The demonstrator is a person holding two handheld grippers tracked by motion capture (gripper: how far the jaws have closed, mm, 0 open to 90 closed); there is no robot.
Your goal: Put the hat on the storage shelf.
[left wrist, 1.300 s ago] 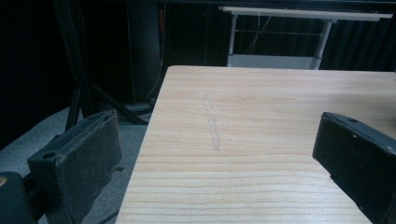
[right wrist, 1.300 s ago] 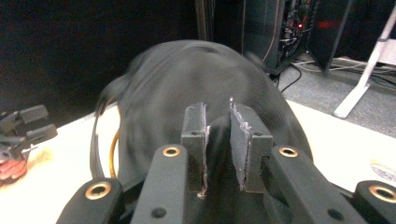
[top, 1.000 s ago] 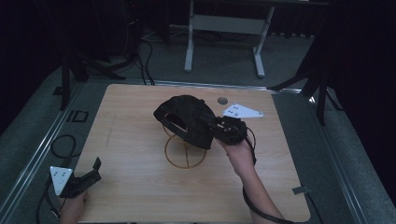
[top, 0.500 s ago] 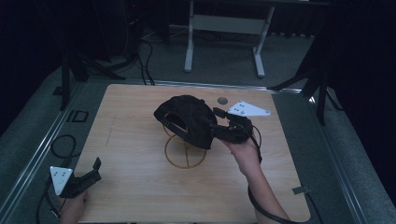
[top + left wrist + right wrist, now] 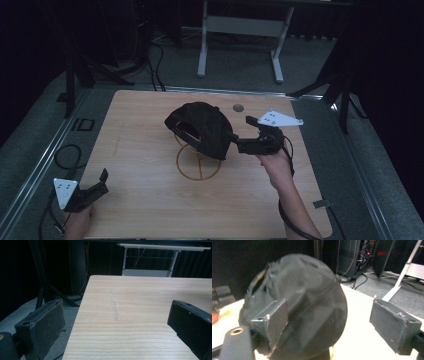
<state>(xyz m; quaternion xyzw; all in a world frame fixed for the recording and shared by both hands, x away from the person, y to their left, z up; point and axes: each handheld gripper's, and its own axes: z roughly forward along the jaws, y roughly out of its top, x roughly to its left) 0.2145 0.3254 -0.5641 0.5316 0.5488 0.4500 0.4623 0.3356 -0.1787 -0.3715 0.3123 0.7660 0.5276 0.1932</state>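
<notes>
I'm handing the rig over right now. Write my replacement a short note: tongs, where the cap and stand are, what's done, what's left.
Right tongs: open; the jaws have just been opening, nothing pressed between them, just right of the black cap.
Left tongs: open, holding nothing, over the near left corner of the table.
Cap: sits on top of the round wooden stand, mid-table, no pad on it.
Done: cap looks placed on the stand and let go.
Left: probably draw the right tongs clear and check the cap sits steady.
</notes>
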